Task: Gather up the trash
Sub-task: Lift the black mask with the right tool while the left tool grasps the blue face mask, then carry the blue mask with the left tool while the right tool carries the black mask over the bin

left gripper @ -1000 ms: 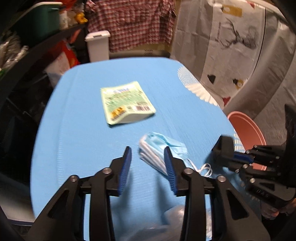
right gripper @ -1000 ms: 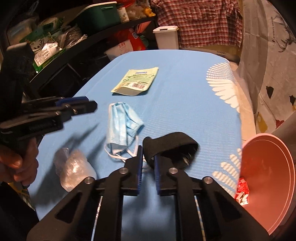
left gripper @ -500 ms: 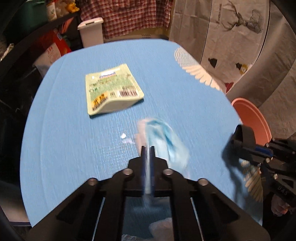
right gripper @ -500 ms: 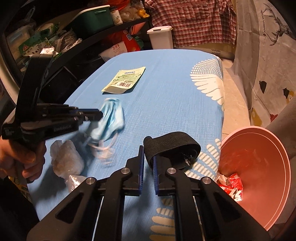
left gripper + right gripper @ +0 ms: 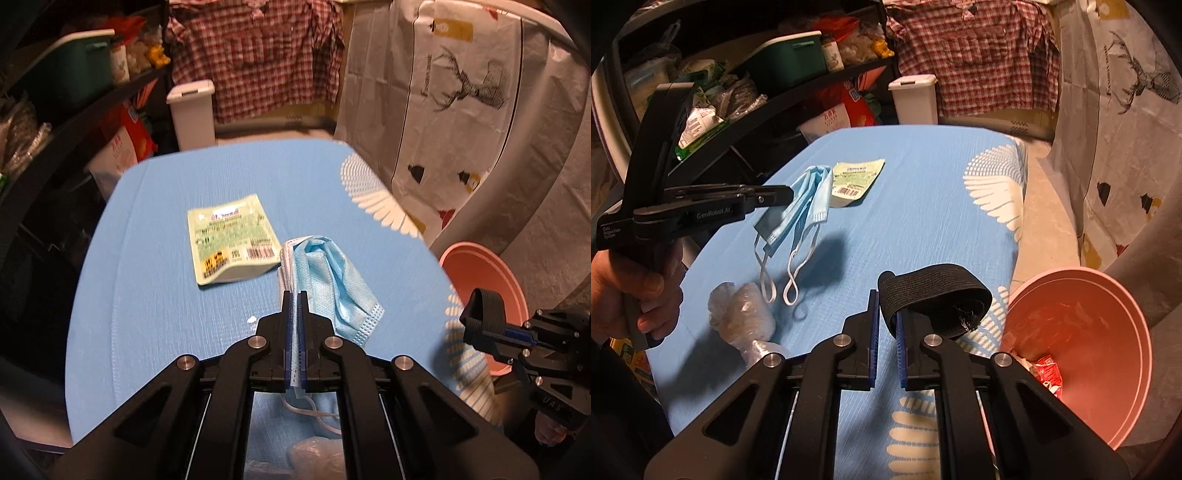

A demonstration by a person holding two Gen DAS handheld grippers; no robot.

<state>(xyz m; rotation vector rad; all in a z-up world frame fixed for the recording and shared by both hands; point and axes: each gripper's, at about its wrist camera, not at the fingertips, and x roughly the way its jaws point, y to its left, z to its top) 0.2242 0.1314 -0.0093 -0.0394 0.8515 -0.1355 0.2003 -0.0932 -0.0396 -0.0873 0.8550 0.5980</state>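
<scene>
now the left hand-held gripper (image 5: 294, 295) is clamped shut on the blue face mask (image 5: 328, 280), and the mask hangs clear of the bench (image 5: 155, 295); a second ago it lay flat on the blue cloth with the jaws spread either side of it. half a second ago the jaws had just closed and the mask was a blur. seen from the right wrist view, the mask (image 5: 809, 195) dangles from the left hand-held gripper (image 5: 788, 195), ear loops hanging down, its shadow on the cloth below and to the right.

right hand-held gripper (image 5: 885, 295) grips a black elastic band (image 5: 938, 295) by one end, jaws nearly closed, as in both earlier frames. it has shifted toward the bench's right edge: the pink bowl (image 5: 1082, 354) now fills more of the lower right, with a red wrapper (image 5: 1047, 369) inside. in the left view the band (image 5: 484, 314) sits in front of the bowl (image 5: 476, 266).

green-and-white packet (image 5: 231, 240) lies flat mid-bench, unmoved, just beyond the raised mask. crumpled clear plastic (image 5: 742, 317) sits on the near left of the bench, below the mask loops, in the same spot.

white lidded bin (image 5: 192, 110) stands past the far end of the bench.
</scene>
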